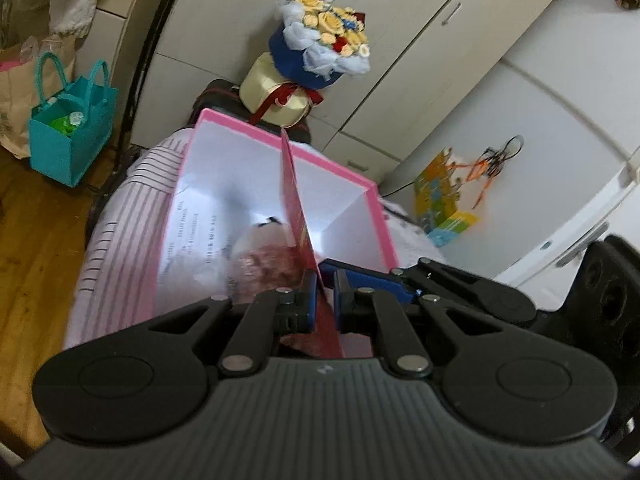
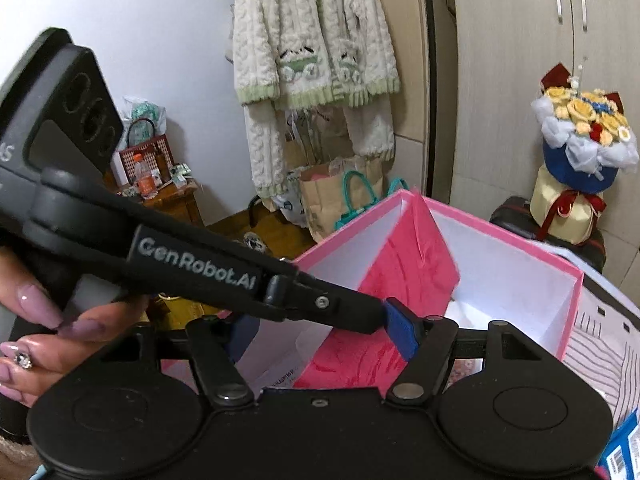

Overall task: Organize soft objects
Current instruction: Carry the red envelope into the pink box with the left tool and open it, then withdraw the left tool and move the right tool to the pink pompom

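Left wrist view, lower left of centre: a blurred pink-and-white plush toy [image 1: 260,256] lies inside the open pink-rimmed white cardboard box [image 1: 240,128], which rests on striped bedding [image 1: 120,216]. At centre, the left gripper [image 1: 325,300] is pinched tight on the thin red paper sheet [image 1: 296,208], apparently holding it on edge so the box interior stays reachable. Right wrist view, centre: the right gripper [image 2: 320,344] stands wide apart with nothing clasped, the sheet and the left tool passing between its fingers.
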`<control>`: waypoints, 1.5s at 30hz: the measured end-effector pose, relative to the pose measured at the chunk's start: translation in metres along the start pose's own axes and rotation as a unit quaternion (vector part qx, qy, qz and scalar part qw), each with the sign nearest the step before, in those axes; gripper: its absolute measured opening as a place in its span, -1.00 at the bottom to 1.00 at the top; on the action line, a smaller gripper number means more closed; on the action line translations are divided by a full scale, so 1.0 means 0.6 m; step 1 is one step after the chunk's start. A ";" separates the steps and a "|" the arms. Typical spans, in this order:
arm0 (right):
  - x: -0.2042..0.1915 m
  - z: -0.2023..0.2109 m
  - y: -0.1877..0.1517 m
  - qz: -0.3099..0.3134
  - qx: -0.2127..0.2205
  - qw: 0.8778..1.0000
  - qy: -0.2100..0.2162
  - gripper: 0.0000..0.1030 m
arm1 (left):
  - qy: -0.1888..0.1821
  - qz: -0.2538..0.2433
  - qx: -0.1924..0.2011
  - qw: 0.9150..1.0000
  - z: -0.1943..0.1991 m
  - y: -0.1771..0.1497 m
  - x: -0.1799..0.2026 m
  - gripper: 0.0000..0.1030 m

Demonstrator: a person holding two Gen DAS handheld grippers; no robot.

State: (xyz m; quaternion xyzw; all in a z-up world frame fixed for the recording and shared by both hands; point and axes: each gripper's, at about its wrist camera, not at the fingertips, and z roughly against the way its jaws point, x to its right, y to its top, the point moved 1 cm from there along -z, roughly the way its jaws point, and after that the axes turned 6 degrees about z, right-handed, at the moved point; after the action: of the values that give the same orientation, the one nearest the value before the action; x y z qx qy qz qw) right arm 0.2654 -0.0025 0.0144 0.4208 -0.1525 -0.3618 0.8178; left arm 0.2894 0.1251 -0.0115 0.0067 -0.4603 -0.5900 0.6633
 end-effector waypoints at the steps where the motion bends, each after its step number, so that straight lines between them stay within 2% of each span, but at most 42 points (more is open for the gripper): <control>1: 0.004 -0.002 -0.002 -0.009 -0.005 1.000 0.002 0.40 | 0.013 -0.007 -0.001 1.000 0.001 -0.001 0.001 -0.79; 5: 0.019 0.005 -0.014 -0.035 -0.016 0.999 0.006 0.40 | 0.068 -0.063 0.020 0.995 0.022 -0.011 0.016 -0.13; 10: 0.018 0.033 -0.029 -0.041 -0.019 0.999 -0.011 0.40 | 0.118 -0.138 0.055 0.982 0.062 -0.031 0.053 0.00; 13: 0.011 0.067 -0.035 -0.038 -0.011 0.999 -0.023 0.40 | 0.128 -0.171 0.070 0.974 0.093 -0.047 0.078 0.10; 20: -0.004 0.160 -0.046 -0.039 -0.005 0.998 -0.053 0.40 | 0.125 -0.239 0.080 0.960 0.160 -0.100 0.147 0.25; 25: -0.018 0.222 -0.063 -0.038 0.003 0.997 -0.063 0.40 | 0.111 -0.261 0.082 0.955 0.199 -0.135 0.183 0.31; 27: -0.022 0.247 -0.072 -0.037 0.008 0.997 -0.066 0.40 | 0.105 -0.269 0.083 0.954 0.210 -0.150 0.195 0.40; 32: -0.027 0.309 -0.096 -0.037 0.029 0.996 -0.076 0.40 | 0.091 -0.291 0.083 0.949 0.223 -0.188 0.222 0.49; 36: -0.025 0.355 -0.129 -0.041 0.046 0.993 -0.096 0.40 | 0.072 -0.308 0.073 0.946 0.216 -0.217 0.240 0.58; 39: -0.015 0.384 -0.164 -0.054 0.065 0.990 -0.114 0.42 | 0.060 -0.334 0.066 0.938 0.195 -0.242 0.256 0.59; 45: 0.026 0.410 -0.238 -0.086 0.083 0.980 -0.159 0.42 | 0.035 -0.345 0.045 0.937 0.123 -0.276 0.275 0.59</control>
State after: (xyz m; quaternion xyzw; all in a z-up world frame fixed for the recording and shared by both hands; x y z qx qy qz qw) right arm 0.0737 -0.2107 0.0467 0.4359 -0.2735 -0.4795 0.7108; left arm 0.0954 -0.0164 0.0390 0.2154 -0.4327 -0.7603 0.4339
